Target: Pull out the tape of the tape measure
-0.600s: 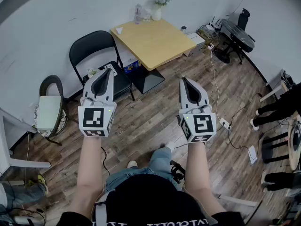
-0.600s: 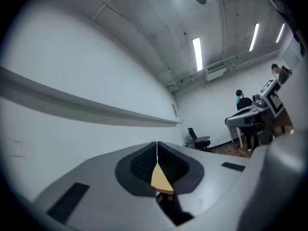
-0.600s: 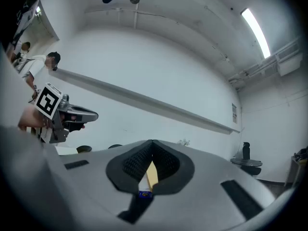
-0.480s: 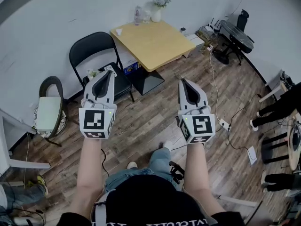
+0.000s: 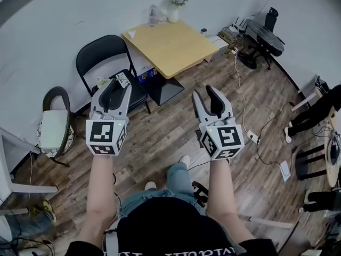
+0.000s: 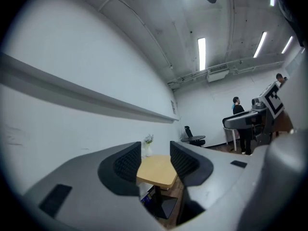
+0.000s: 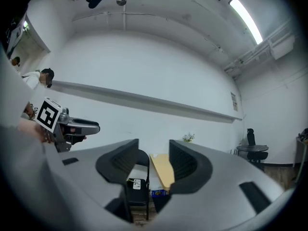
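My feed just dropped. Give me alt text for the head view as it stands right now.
A person holds the grey left gripper and the grey right gripper out in front, jaws apart and empty, above a brown wood-plank floor. Beyond them stand a light wooden square table and a black folding chair; no tape measure shows.

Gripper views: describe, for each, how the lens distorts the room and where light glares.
Left gripper view: wall ledge bows, ceiling light blows out white, corners vignette black. Right gripper view: wall ledge arcs likewise, strip light glares.
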`<state>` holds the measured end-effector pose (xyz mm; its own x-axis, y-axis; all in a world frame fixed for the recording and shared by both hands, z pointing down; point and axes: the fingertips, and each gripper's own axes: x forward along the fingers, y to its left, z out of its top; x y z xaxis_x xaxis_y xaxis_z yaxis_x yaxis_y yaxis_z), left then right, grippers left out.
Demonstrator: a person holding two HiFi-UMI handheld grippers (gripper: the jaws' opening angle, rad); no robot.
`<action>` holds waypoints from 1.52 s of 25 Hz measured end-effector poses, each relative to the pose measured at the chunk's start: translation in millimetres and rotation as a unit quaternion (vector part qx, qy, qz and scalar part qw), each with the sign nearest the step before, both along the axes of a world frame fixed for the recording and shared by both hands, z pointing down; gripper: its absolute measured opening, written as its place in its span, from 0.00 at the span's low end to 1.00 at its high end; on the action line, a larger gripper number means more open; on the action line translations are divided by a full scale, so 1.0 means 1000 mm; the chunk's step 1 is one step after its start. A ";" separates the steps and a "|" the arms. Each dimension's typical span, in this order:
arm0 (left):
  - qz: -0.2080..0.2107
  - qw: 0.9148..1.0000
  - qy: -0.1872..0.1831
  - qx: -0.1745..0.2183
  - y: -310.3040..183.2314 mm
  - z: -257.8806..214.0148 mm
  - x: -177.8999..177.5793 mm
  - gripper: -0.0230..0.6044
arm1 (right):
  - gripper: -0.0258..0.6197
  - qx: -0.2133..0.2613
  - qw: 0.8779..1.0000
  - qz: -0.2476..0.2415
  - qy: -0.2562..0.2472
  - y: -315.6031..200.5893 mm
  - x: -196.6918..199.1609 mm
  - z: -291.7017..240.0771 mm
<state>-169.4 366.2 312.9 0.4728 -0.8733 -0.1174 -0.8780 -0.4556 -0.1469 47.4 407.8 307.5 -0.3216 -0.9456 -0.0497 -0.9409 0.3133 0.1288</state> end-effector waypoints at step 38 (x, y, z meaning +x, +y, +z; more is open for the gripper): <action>-0.092 0.995 0.045 -0.021 -0.288 -0.010 0.091 0.63 | 0.52 -0.028 0.998 -0.046 -0.017 -0.315 0.125 -0.005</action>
<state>-78.5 77.9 302.9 0.2939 -0.9491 -0.1128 -0.9557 -0.2902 -0.0487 172.4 93.1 302.8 -0.4058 -0.9139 -0.0101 -0.9115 0.4039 0.0777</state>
